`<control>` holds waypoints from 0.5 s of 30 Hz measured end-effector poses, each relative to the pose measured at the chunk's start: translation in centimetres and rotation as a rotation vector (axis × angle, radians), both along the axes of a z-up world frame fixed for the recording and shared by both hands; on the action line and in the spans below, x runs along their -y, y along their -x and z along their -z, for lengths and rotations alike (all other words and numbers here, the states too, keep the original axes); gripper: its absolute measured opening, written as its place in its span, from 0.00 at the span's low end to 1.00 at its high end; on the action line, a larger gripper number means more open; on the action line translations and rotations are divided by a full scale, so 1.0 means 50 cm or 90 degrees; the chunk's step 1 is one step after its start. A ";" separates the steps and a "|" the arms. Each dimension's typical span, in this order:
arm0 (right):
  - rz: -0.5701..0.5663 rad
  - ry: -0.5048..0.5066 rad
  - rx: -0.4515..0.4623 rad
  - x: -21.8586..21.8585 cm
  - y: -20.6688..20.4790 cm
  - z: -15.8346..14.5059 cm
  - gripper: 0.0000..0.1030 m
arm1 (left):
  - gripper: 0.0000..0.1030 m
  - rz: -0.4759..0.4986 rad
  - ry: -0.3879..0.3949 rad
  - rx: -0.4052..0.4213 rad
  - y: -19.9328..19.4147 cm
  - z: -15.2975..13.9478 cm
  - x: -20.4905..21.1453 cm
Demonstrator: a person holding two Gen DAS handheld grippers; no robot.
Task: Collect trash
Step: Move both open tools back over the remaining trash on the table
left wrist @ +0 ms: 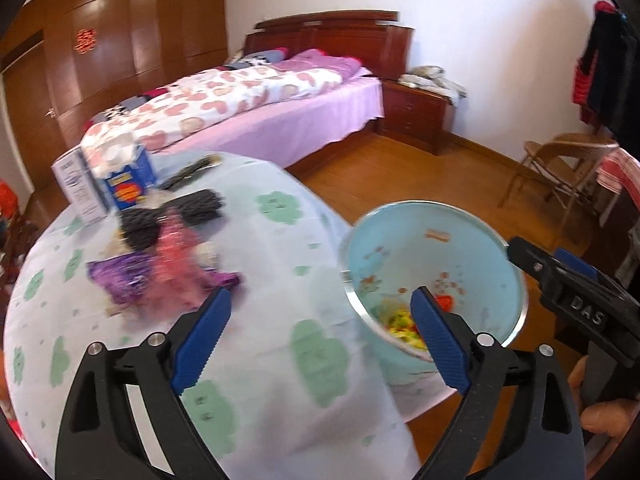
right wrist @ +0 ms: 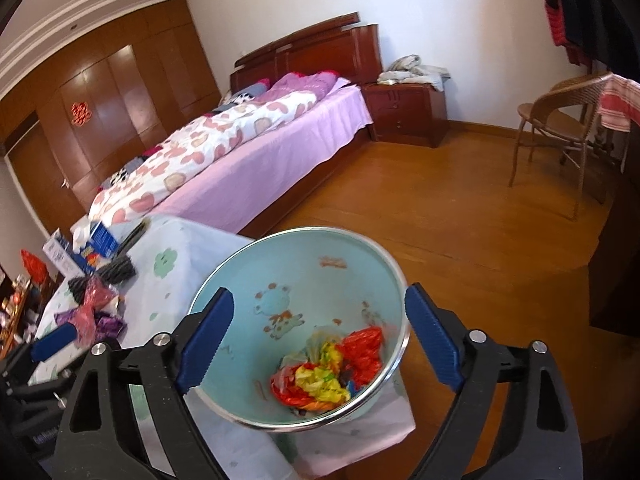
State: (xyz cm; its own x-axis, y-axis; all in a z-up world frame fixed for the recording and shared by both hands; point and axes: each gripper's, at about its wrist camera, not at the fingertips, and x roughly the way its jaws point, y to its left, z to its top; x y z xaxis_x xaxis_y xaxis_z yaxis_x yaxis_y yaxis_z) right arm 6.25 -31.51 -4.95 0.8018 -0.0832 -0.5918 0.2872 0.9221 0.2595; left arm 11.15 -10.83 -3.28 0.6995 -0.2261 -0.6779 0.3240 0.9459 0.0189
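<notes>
Both grippers wide open, empty, over tabletop (left wrist: pixel 280 360).
Left gripper (left wrist: pixel 320 344) and right gripper (right wrist: pixel 318 340) grip nothing; crumpled trash (right wrist: pixel 328 368) lies inside bin (right wrist: pixel 288 264); more wrappers (left wrist: pixel 168 268) left of bin.

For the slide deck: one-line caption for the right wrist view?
Right gripper open over a light blue bin holding crumpled wrappers, at the table's corner.

A pale blue bowl (right wrist: pixel 304 280) holds red and yellow wrappers (right wrist: pixel 332 372); the tablecloth (left wrist: pixel 280 240) shows green clovers.
</notes>
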 end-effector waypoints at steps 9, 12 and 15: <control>-0.066 0.040 0.004 -0.095 -0.007 -0.017 0.85 | 0.89 -0.059 -0.002 -0.006 -0.007 0.003 -0.092; -0.086 0.046 0.001 -0.123 -0.011 -0.020 0.85 | 0.89 -0.073 -0.002 -0.004 -0.005 0.005 -0.122; -0.102 0.049 -0.001 -0.151 -0.014 -0.021 0.85 | 0.89 -0.094 0.006 -0.010 -0.002 0.014 -0.169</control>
State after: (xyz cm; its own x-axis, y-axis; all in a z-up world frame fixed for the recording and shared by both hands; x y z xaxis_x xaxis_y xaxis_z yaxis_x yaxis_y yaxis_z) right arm 6.93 -23.95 -3.88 0.8076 0.0006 -0.5897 0.1348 0.9733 0.1856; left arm 11.27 -2.38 -3.97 0.7144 -0.1288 -0.6878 0.1820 0.9833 0.0049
